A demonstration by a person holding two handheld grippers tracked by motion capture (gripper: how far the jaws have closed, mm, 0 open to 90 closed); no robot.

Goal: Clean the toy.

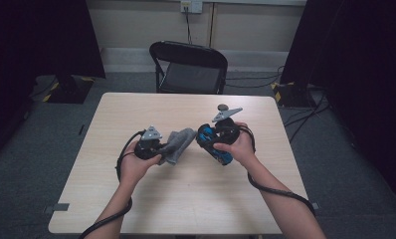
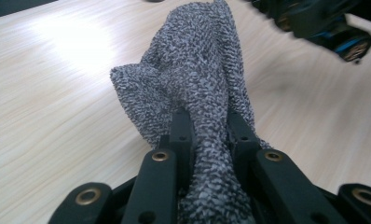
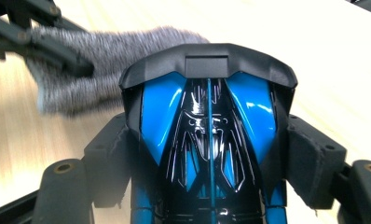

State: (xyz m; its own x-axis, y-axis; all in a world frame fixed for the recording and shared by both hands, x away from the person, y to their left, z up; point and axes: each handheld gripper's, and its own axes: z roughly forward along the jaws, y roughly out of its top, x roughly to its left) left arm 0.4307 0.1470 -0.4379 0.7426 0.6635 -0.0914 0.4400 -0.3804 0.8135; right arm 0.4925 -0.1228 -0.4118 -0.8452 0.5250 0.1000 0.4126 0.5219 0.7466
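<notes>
The cloth [image 2: 197, 88] is a grey knitted rag, pinched between the closed jaws of the left gripper [image 2: 207, 126] and bunched into a soft peak ahead of them. It looks light and limp, so it should drape and drag rather than hold a shape; a pinch near one bunched end, as here, seems the sensible hold. Just right of the cloth is the toy car [image 3: 207, 135], glossy blue and black, clamped across its body by the right gripper [image 3: 209, 154], jaws tight on both flanks. Its shell looks hard and slick (a spoiler or thin trim could snap), so the broad sides seem the safest place to grip. In the high view, cloth [image 1: 178, 144] and car [image 1: 215, 144] hang close over the middle of the table [image 1: 136, 199]. Count: one cloth, one car, two grippers, and one chair [image 1: 188, 67] beyond the table's far edge.
</notes>
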